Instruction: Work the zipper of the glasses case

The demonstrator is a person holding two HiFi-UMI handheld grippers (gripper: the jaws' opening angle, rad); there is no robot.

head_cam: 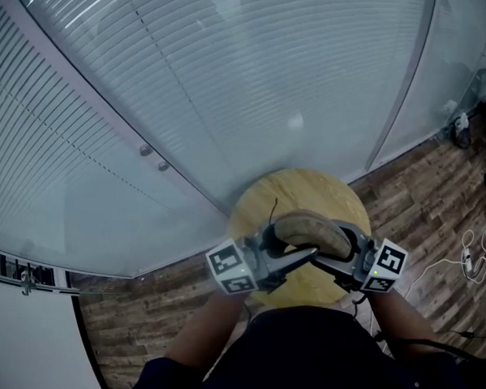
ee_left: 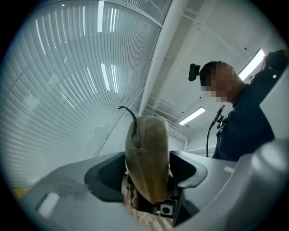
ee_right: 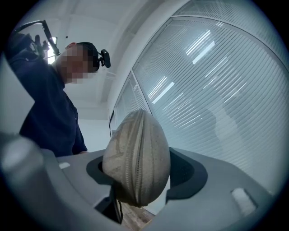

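A tan glasses case (head_cam: 314, 232) hangs in the air over the round wooden table (head_cam: 308, 189), between both grippers. My right gripper (head_cam: 342, 250) is shut on its right end; in the right gripper view the case (ee_right: 135, 162) fills the jaws of the right gripper (ee_right: 140, 173), zipper line facing the camera. My left gripper (head_cam: 285, 245) stands open around the left end. In the left gripper view the case (ee_left: 146, 158) sits between the wide jaws of the left gripper (ee_left: 148, 175), and its dark pull cord (ee_left: 128, 112) sticks up.
A curved glass wall with blinds (head_cam: 192, 89) stands behind the table. Around it is wood-plank floor (head_cam: 422, 191), with cables (head_cam: 467, 250) and equipment at the right. The person's dark sleeves and torso (head_cam: 316, 356) fill the bottom of the head view.
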